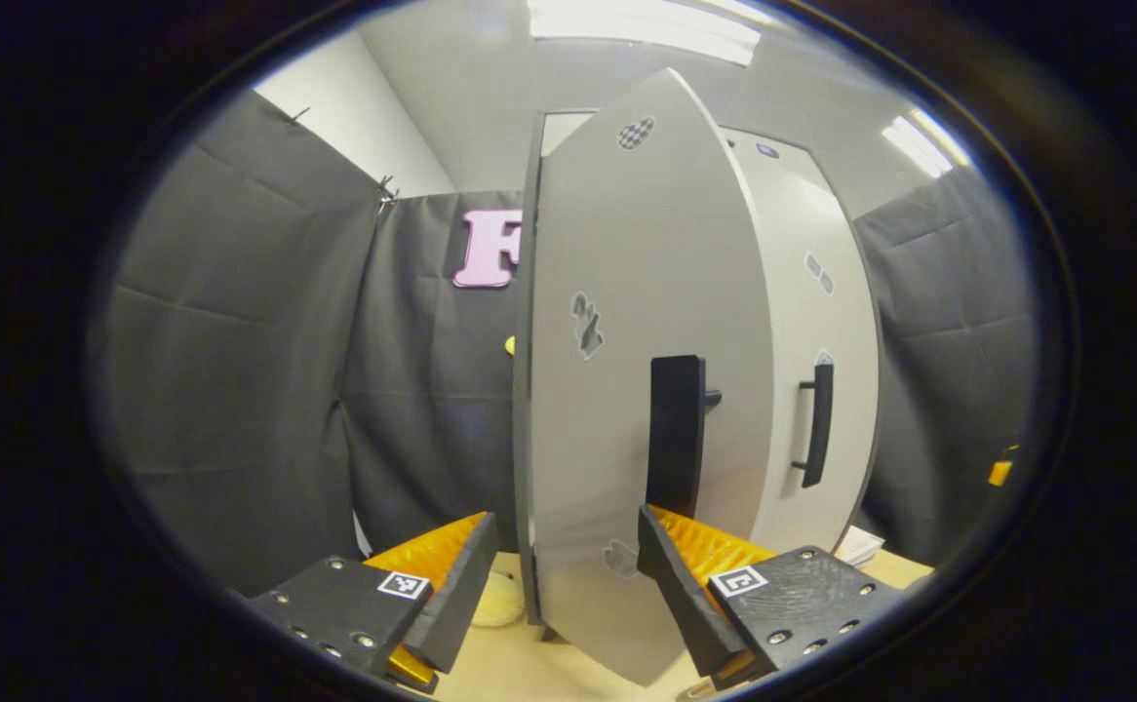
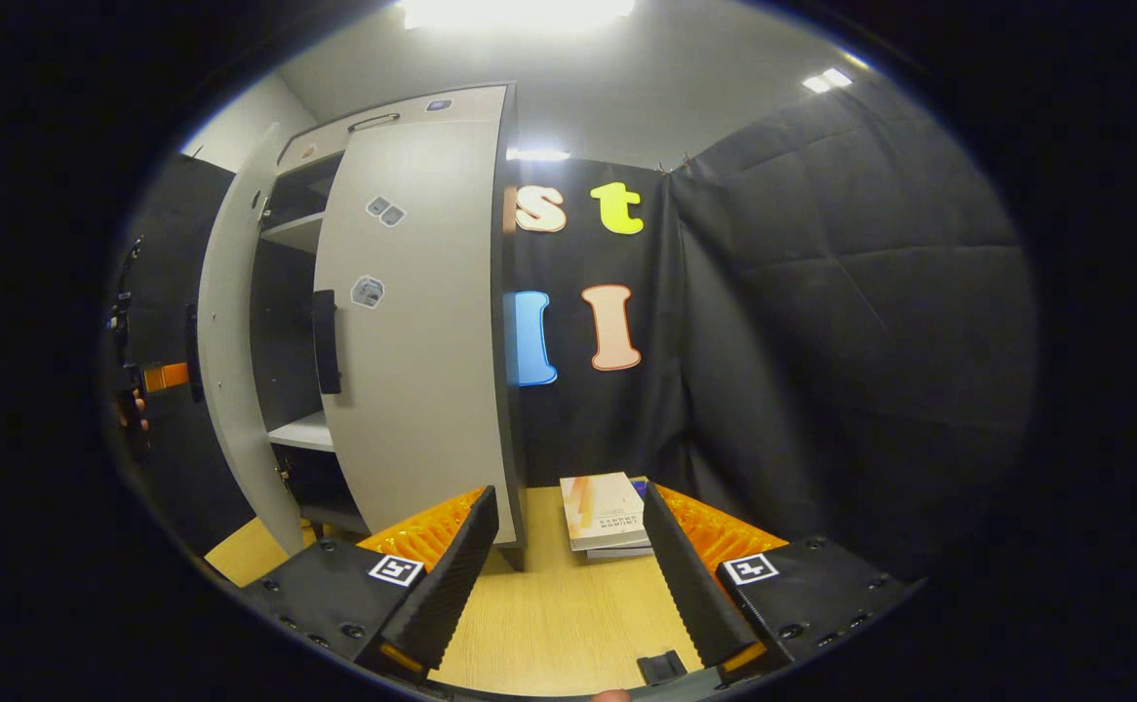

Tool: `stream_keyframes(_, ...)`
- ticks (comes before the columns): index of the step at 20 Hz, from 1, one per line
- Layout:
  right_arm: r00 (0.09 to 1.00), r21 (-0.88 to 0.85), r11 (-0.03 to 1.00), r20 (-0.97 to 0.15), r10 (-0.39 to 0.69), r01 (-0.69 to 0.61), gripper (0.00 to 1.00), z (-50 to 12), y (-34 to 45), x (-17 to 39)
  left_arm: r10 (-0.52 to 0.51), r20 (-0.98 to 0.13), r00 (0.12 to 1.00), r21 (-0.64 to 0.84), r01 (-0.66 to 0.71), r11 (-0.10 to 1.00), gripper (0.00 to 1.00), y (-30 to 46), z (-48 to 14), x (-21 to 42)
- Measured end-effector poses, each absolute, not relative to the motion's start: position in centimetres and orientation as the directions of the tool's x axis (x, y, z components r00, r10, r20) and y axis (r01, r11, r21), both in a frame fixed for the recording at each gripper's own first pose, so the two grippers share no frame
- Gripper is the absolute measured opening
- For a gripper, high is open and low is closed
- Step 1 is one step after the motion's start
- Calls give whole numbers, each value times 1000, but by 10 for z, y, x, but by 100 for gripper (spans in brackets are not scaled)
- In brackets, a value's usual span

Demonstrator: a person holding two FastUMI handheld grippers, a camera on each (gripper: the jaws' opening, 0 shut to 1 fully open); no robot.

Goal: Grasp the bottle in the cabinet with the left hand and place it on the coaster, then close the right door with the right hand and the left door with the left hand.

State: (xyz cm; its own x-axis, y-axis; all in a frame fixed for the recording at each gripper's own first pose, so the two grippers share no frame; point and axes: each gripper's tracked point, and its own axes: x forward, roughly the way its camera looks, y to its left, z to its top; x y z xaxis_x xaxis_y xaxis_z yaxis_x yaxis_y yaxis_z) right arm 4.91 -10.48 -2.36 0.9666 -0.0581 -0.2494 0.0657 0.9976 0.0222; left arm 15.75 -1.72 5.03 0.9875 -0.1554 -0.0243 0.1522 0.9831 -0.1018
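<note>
Left gripper view: the left door [image 1: 627, 390] of the cabinet [image 1: 812, 195] is standing partly ajar, its edge turned toward the camera and its dark handle [image 1: 676, 434] facing forward. The left gripper [image 1: 568, 575] is hovering with its fingers spread wide apart, the door's lower edge sitting between them; whether either finger is touching the panel cannot be told. The right door [image 1: 812, 390] is lying nearly flush with the cabinet front, its own handle [image 1: 819, 424] projecting outward. A pale round object [image 1: 498, 603], possibly the coaster, is resting on the wooden table [image 1: 529, 668] just left of the door's base; the bottle cannot be made out.

Right gripper view: the right gripper [image 2: 568, 575] is hanging above the table [image 2: 549, 614] with its jaws open and nothing between them. The right door [image 2: 412, 331] is appearing almost closed, while the left door [image 2: 237, 351] is swinging outward, exposing shelves [image 2: 300, 429] inside. A stack of books [image 2: 607, 515] is lying near the cabinet's right corner. A hand [image 2: 135, 409] holding the other gripper is showing at the far left.
</note>
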Motion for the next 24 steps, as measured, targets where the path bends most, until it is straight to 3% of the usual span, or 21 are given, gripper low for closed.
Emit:
stream_keyframes(2, 966, 19, 997, -251, -62, 69, 92, -24, -108, 46, -174, -20, 984, -110, 171, 979, 89, -29, 52, 161)
stream_keyframes(13, 967, 19, 998, -249, -56, 63, 95, -24, -111, 33, -199, -6, 980, -83, 197, 977, 89, -55, 53, 159)
stream_keyframes(24, 984, 33, 997, -161, 81, -77, 92, 8, -77, 47, -78, -9, 997, -24, 78, 997, 89, -5, 51, 82)
